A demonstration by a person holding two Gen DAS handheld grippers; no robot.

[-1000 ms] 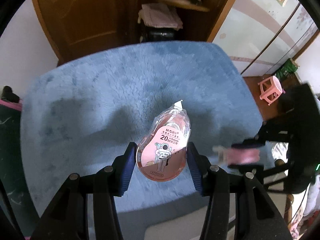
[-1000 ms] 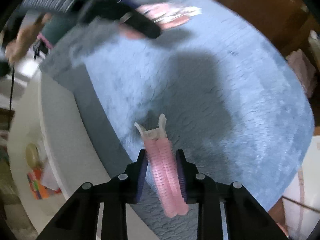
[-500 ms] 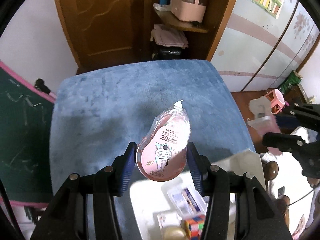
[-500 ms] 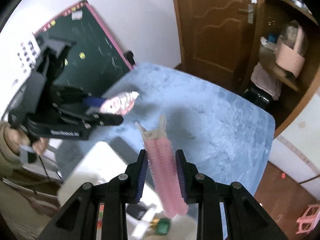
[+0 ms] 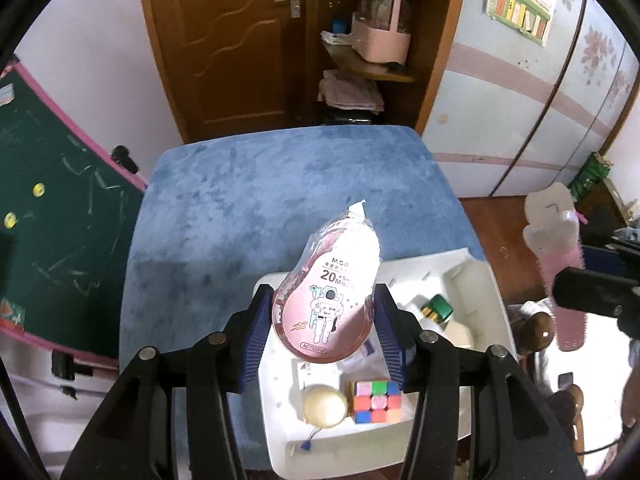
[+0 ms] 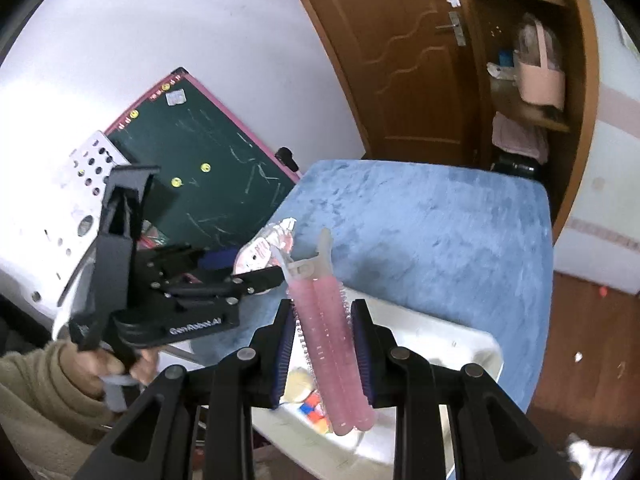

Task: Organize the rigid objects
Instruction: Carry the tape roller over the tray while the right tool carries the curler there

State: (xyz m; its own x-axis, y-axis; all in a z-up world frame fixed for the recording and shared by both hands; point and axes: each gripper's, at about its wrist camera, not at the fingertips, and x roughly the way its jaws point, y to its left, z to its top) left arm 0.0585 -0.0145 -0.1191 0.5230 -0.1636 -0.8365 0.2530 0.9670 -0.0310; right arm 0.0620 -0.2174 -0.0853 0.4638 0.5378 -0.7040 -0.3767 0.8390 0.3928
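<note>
From my left wrist camera, my left gripper point(image 5: 324, 320) is clamped on a pink, teardrop-shaped correction tape dispenser in clear wrap point(image 5: 328, 300), its blue pads pressing both sides and its white tip pointing away from me. It hangs above the far left corner of a white plastic bin point(image 5: 486, 280), which sits at the near right part of a blue plush-covered tabletop point(image 5: 260, 200). In the bin I see a multicoloured puzzle cube point(image 5: 376, 400) near the front edge, a cream ball point(image 5: 324, 406) just beside it on the left, and a small green-capped bottle point(image 5: 438, 308) toward the far right. At the right edge of this view the pink ribbed hair clip with a translucent hinge point(image 5: 560, 264) shows in the other claw. From my right wrist camera, my right gripper point(image 6: 325, 350) is pinched narrow on that pink ribbed hair clip point(image 6: 332, 344), the hinge end pointing away, held above the bin's point(image 6: 460, 340) left side. My left gripper point(image 6: 256, 268), gripped by a hand point(image 6: 116, 368) in a tan fleece sleeve point(image 6: 40, 400), carries the wrapped tape dispenser point(image 6: 264, 248) over the tabletop's point(image 6: 440, 232) left edge.
</note>
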